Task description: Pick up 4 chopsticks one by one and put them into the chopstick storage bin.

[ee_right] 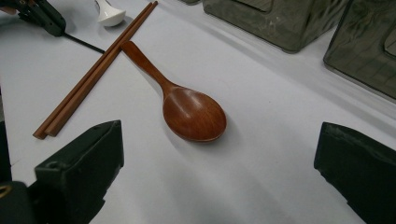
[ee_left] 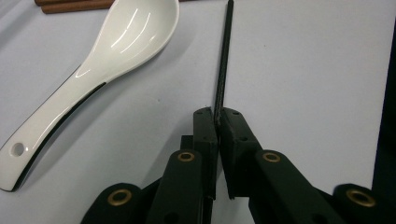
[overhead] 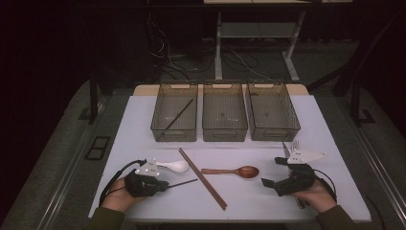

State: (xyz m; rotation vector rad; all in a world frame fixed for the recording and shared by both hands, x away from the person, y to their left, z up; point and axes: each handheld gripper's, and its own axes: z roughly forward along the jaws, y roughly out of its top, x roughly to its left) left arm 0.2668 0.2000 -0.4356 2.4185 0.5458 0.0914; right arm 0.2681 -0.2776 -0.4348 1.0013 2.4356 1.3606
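Observation:
My left gripper [ee_left: 218, 116] is shut on the near end of a thin black chopstick [ee_left: 224, 60], which lies on the white table and points away from the jaws. A white ceramic spoon [ee_left: 102, 60] lies just to its left. In the high view the left gripper [overhead: 165, 186] sits at the front left, holding the black chopstick [overhead: 184, 182]. My right gripper [overhead: 273, 171] rests at the front right, jaws wide apart. In its own view the right gripper [ee_right: 219, 158] is open, with a brown wooden spoon [ee_right: 194, 114] on the table just beyond the jaws.
A pair of brown wooden chopsticks [overhead: 203, 179] lies diagonally between the white spoon [overhead: 174, 166] and the wooden spoon [overhead: 237, 171]. Three clear bins stand at the back: the left bin [overhead: 174, 134] holds another black chopstick [overhead: 179, 115], beside the middle bin [overhead: 225, 134] and right bin [overhead: 275, 133].

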